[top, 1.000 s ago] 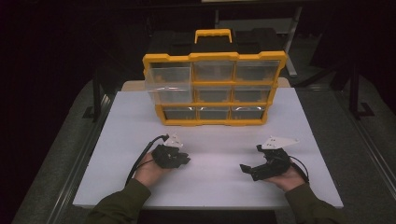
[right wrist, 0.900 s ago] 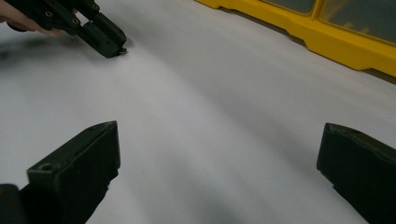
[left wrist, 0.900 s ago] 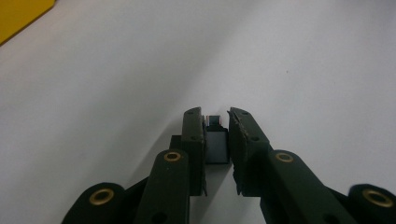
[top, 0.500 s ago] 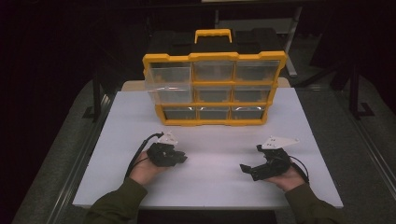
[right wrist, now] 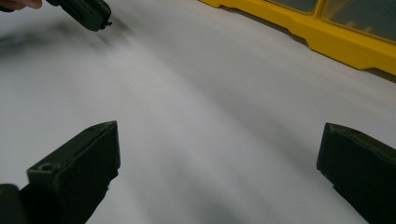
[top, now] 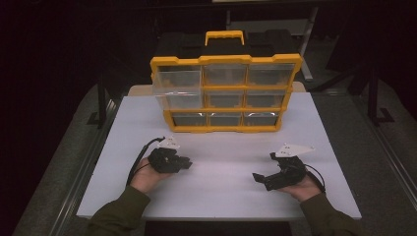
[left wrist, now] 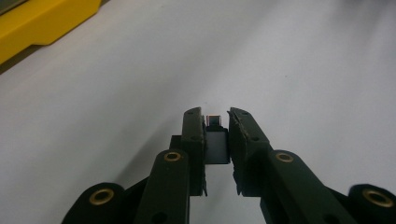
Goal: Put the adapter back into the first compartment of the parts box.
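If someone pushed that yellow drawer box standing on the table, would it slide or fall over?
The organizer stands upright on a narrow base, taller than it is deep, so a push near its handle would probably tip it backward. A low push might slide it instead, since the white tabletop looks smooth. One upper-left drawer juts out, so it could rattle or slip further.

High view: table [top: 221,196] bright white, lit from above; surroundings near black at all edges. Organizer [top: 225,93] bins show faint glare. Left gripper view: jaws sharp, soft shadow at lower left, upper corners slightly blurred. Right gripper view: table streaked with blur, jaws soft at the bottom, left gripper [right wrist: 86,11] blurred upper left.
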Action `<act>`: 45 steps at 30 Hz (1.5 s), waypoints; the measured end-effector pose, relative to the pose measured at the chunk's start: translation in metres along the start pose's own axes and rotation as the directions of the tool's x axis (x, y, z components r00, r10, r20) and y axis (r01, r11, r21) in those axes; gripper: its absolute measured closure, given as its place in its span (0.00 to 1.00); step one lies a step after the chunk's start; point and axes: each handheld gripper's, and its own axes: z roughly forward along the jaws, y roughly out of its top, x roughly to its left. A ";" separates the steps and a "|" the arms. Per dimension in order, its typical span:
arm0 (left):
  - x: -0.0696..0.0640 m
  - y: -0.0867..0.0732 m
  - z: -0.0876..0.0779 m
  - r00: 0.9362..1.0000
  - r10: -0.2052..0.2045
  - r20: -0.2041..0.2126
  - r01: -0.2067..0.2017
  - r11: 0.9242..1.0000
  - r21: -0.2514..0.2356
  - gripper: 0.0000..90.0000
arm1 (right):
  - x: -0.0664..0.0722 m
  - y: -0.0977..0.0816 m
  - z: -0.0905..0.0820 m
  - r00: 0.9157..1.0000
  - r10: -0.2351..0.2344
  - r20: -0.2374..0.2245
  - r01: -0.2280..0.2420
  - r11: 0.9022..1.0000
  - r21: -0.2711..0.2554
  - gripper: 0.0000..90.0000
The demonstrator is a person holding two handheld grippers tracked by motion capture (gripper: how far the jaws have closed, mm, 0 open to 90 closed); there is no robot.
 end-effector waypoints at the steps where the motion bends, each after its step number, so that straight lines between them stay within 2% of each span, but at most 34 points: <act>1: 0.001 0.000 -0.001 1.000 -0.004 -0.002 0.004 1.000 -0.007 0.85 | 0.000 0.000 0.000 1.000 0.000 0.000 0.000 1.000 0.000 0.00; 9: 0.008 -0.003 -0.015 1.000 -0.025 -0.005 0.025 1.000 -0.019 0.85 | 0.000 0.000 0.000 1.000 -0.002 -0.001 0.002 1.000 0.001 0.00; 22: 0.016 -0.004 -0.034 0.999 -0.036 -0.013 0.036 0.999 -0.022 0.85 | 0.000 0.000 0.000 1.000 -0.001 -0.003 0.001 1.000 0.000 0.00; 34: 0.026 -0.003 -0.052 0.997 -0.072 -0.016 0.072 0.997 -0.025 0.85 | -0.001 0.000 0.000 1.000 0.004 -0.005 -0.004 1.000 -0.004 0.00; 45: 0.034 0.003 -0.075 0.997 -0.074 -0.029 0.073 0.997 -0.032 0.85 | 0.000 0.000 0.000 1.000 0.005 -0.002 -0.005 1.000 -0.003 0.00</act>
